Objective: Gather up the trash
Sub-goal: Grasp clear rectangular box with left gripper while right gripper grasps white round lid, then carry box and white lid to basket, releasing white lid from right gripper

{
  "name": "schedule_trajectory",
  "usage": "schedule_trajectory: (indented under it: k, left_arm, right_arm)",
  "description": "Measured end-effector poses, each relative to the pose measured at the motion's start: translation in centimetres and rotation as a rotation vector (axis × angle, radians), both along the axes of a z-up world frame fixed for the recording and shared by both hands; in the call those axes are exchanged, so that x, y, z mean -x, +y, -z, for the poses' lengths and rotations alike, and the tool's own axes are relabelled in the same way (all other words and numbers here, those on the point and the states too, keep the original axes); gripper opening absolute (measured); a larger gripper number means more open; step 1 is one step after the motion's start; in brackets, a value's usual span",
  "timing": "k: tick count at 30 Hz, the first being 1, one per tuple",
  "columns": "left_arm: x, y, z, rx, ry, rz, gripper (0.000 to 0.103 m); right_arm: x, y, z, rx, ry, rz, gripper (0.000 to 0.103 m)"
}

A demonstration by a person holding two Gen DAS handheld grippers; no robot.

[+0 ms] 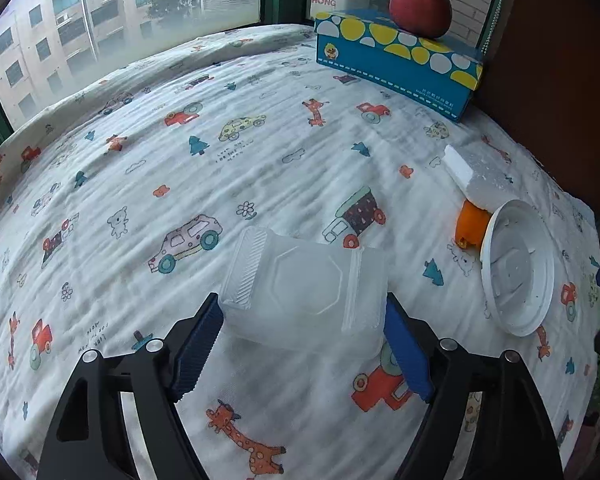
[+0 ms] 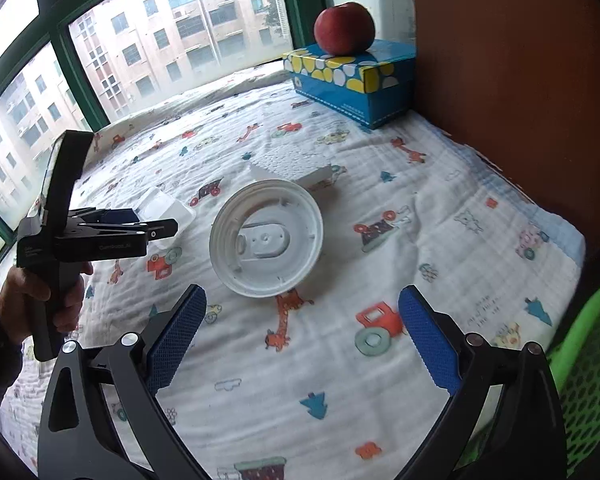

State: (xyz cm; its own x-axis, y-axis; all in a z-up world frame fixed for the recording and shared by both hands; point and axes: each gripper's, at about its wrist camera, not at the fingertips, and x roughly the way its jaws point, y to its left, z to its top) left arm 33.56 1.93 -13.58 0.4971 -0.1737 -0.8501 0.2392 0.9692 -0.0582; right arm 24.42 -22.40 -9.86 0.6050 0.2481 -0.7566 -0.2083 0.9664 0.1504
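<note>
A clear plastic container [image 1: 300, 292] lies on its side on the printed cloth, between the blue pads of my left gripper [image 1: 304, 332]; the pads stand at its two ends, and I cannot tell whether they press it. It also shows in the right wrist view [image 2: 162, 206]. A white round lid [image 2: 266, 238] lies tilted ahead of my open, empty right gripper [image 2: 300, 320]; it also shows in the left wrist view [image 1: 518, 272]. A white foam piece [image 1: 476, 178] and an orange scrap [image 1: 470, 228] lie behind the lid.
A blue tissue box [image 1: 396, 60] with a red apple [image 1: 420, 8] on top stands at the far right by the window. A brown panel [image 2: 520, 80] bounds the right side. A green mesh basket [image 2: 588, 380] stands at the right edge of the cloth [image 2: 380, 200].
</note>
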Motion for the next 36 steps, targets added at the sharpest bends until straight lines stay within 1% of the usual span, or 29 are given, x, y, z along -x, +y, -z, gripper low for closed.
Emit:
schedule_trajectory:
  k: [4,11,19,23,26,27,31,36]
  left_arm:
    - [0.4,0.0,-0.9,0.0,-0.033,0.02,0.076]
    - [0.7,1.2,-3.2,0.041,-0.071,0.003,0.075]
    - [1.0,2.1,-4.3,0.041,-0.097,-0.006,0.075]
    - [1.1,2.4,-4.2,0.05,-0.094,-0.011,0.076]
    - [1.1,2.4,-4.0,0.05,-0.09,-0.012,0.075]
    - [1.2,2.4,-3.9,0.05,-0.089,-0.012,0.075]
    - [1.7,2.3,-3.9,0.052,-0.085,-0.011,0.075]
    - [2.9,1.9,-4.6,0.052,-0.09,-0.01,0.076]
  right_arm:
    - [-1.3,1.2,0.8,0.025,0.009,-0.028,0.096]
    - [-3.3,2.8,1.8,0.009,0.049,-0.055,0.096]
    - [-4.9,5.1,3.0,0.109,0.065,-0.078,0.096]
    - [-5.4,5.6,3.9,0.156,0.067,-0.077,0.096]
    - [-5.5,5.6,4.3,0.167,0.074,-0.065,0.094]
    - [-5.5,5.6,4.3,0.158,0.078,-0.067,0.089]
    - [-5.1,5.2,3.7,0.137,0.067,-0.055,0.089]
    - [-3.4,4.4,2.0,0.122,0.043,-0.053,0.087]
